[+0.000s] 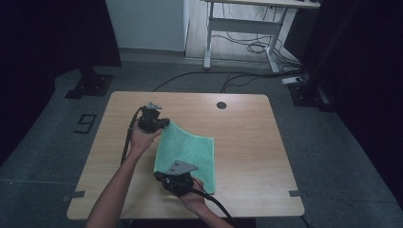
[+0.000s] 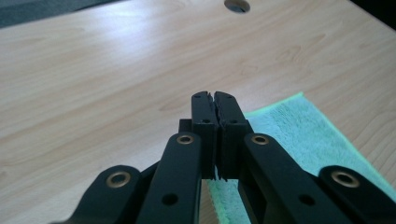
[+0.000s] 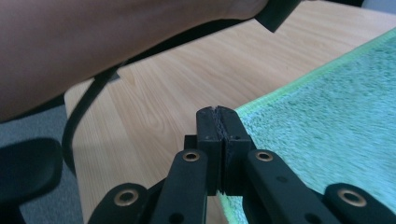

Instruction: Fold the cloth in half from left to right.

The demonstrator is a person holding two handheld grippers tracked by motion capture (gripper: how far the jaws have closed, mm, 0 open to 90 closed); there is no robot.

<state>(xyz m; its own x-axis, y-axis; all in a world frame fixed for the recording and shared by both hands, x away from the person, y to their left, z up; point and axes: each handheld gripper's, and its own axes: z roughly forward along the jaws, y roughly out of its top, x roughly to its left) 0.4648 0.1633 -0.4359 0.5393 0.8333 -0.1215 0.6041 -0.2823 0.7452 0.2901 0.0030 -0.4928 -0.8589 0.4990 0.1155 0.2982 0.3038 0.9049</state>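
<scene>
The green towel (image 1: 187,154), its long side running away from the person, is pinched at two corners by the closed left gripper (image 1: 165,124) and right gripper (image 1: 161,176).

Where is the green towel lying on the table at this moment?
In the high view the green towel lies near the middle of the wooden table, between the left hand-held gripper at its far left corner and the right hand-held gripper at its near left corner.
</scene>
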